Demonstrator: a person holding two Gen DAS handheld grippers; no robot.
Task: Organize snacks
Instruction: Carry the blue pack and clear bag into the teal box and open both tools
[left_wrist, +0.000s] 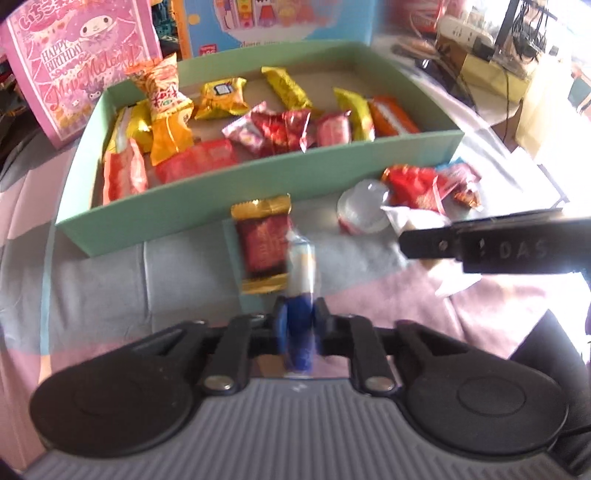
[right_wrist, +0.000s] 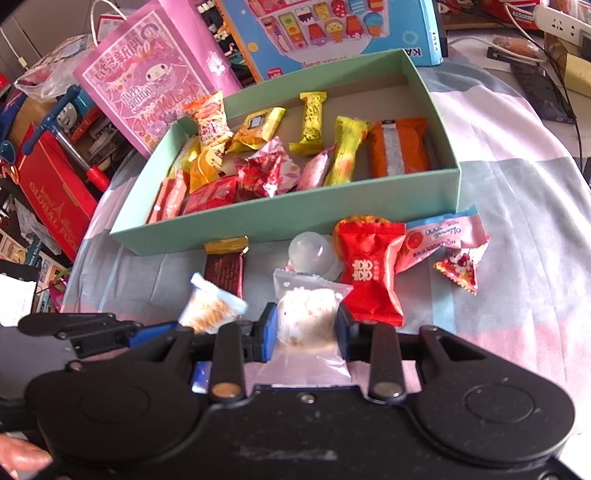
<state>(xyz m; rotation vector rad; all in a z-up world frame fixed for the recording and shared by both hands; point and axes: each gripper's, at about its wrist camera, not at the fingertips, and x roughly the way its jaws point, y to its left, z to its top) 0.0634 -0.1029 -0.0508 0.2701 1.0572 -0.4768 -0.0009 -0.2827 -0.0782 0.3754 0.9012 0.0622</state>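
Note:
My left gripper (left_wrist: 300, 317) is shut on a white-and-blue snack packet (left_wrist: 301, 280), seen edge-on above the cloth; the right wrist view shows this packet (right_wrist: 210, 310) with a beige snack inside. My right gripper (right_wrist: 306, 332) is shut on a clear packet of pale crumbly snack (right_wrist: 306, 317). The green box (left_wrist: 258, 192) just beyond holds several wrapped snacks. Loose in front of the green box (right_wrist: 295, 218) lie a dark red-and-gold packet (right_wrist: 225, 266), a clear jelly cup (right_wrist: 310, 254), a red packet (right_wrist: 369, 266), a pink packet (right_wrist: 439, 236) and a small candy (right_wrist: 458, 266).
A pink birthday bag (right_wrist: 147, 85) and a blue toy box (right_wrist: 332, 29) stand behind the green box. A red carton (right_wrist: 48, 192) and toys crowd the left edge. Cables and a power strip (right_wrist: 561, 22) lie at the far right. The surface is a pastel checked cloth (right_wrist: 517, 221).

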